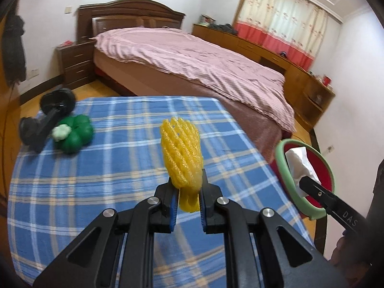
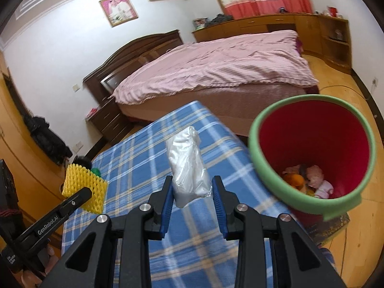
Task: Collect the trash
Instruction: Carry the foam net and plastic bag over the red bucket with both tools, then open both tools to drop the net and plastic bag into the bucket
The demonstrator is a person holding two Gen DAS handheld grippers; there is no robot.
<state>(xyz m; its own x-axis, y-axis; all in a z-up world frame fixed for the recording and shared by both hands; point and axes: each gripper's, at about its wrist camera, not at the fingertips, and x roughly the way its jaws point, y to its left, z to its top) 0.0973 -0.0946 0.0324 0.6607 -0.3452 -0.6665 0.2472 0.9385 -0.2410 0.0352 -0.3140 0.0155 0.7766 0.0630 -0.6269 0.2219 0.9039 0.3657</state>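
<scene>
My left gripper (image 1: 188,188) is shut on a yellow foam fruit net (image 1: 181,151) and holds it above the blue plaid table (image 1: 108,168). The net also shows in the right wrist view (image 2: 85,187). My right gripper (image 2: 192,189) is shut on a crumpled white plastic bag (image 2: 189,165), held above the table's right part, left of the bin. The red bin with a green rim (image 2: 312,158) stands on the floor right of the table, with soft toys at its bottom. In the left wrist view the bag (image 1: 300,165) shows in front of the bin (image 1: 288,175).
A green clover-shaped object (image 1: 74,132) and a black dumbbell (image 1: 45,120) lie at the table's far left. A bed with a pink cover (image 1: 192,60) stands beyond the table. Wooden cabinets (image 2: 276,26) line the far wall.
</scene>
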